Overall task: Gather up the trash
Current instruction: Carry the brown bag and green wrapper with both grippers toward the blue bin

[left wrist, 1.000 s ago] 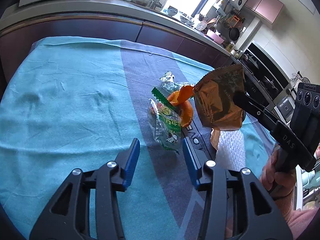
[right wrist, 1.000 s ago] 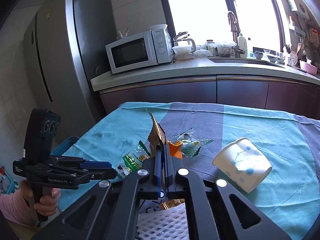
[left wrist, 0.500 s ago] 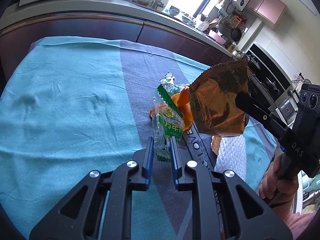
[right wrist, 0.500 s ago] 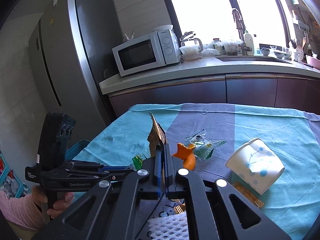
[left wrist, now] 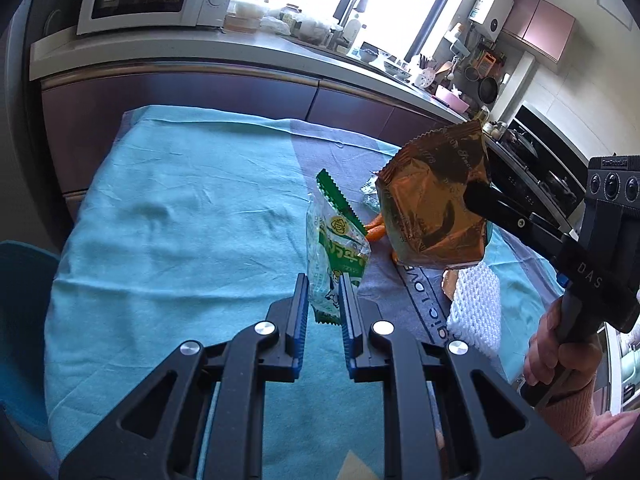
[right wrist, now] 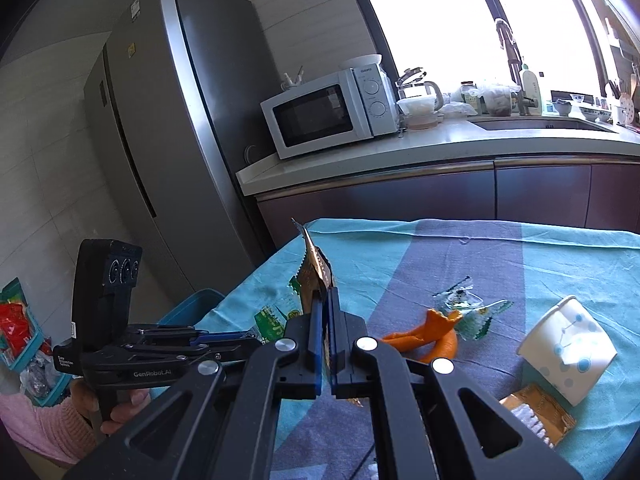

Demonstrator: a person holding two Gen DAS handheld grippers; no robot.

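Both grippers hold wrappers above the tabletop (left wrist: 168, 216).
Left gripper (left wrist: 324, 296) jaws grasp the green snack wrapper (left wrist: 336, 248); right gripper (right wrist: 325, 320) jaws clench the copper foil bag (left wrist: 434, 204).

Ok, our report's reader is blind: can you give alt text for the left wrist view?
The left gripper is shut on a green snack wrapper above a teal tablecloth. To its right, the right gripper holds up a crumpled brown foil bag; orange peel and white foam netting lie below.
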